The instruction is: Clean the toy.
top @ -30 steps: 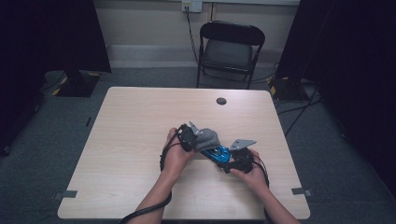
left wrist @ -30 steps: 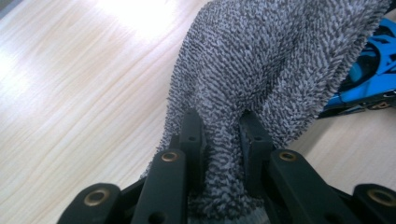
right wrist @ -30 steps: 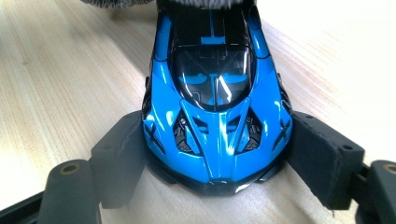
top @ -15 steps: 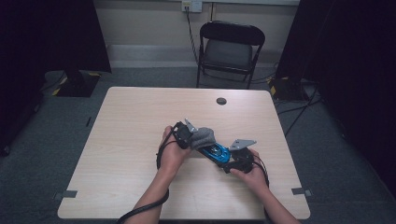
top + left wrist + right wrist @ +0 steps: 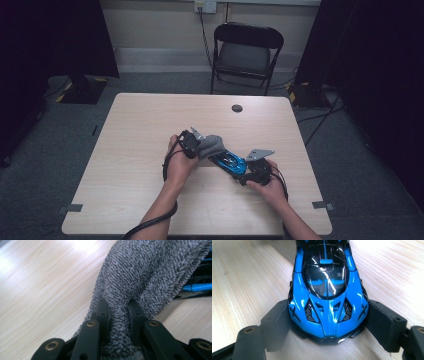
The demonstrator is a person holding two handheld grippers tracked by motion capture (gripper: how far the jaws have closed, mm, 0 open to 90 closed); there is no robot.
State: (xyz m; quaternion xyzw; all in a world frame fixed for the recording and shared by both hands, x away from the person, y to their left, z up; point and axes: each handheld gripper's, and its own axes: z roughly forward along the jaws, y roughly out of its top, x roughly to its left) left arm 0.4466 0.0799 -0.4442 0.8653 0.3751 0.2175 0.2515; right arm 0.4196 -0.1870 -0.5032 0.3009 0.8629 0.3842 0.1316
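A blue and black toy sports car [image 5: 227, 162] lies on the pale wooden table [image 5: 135, 130], near its middle. My right gripper [image 5: 243, 175] is shut on the car's nose [image 5: 327, 290], one black pad [image 5: 275, 322] pressing on each flank. A grey fuzzy cloth [image 5: 212, 145] is draped over the car's far end. My left gripper [image 5: 198, 145] is shut on a bunched fold of the cloth [image 5: 140, 277], and a sliver of the blue car [image 5: 197, 287] shows beneath the cloth's edge.
A black folding chair [image 5: 247, 50] stands beyond the table's far edge. A small dark round disc [image 5: 237, 108] sits on the table near that edge. Grey tape tabs [image 5: 74, 207] mark the near corners. Cables run on the floor at the right.
My left gripper has shifted slightly to the left with the cloth, baring a little more of the car. The right gripper has stayed still.
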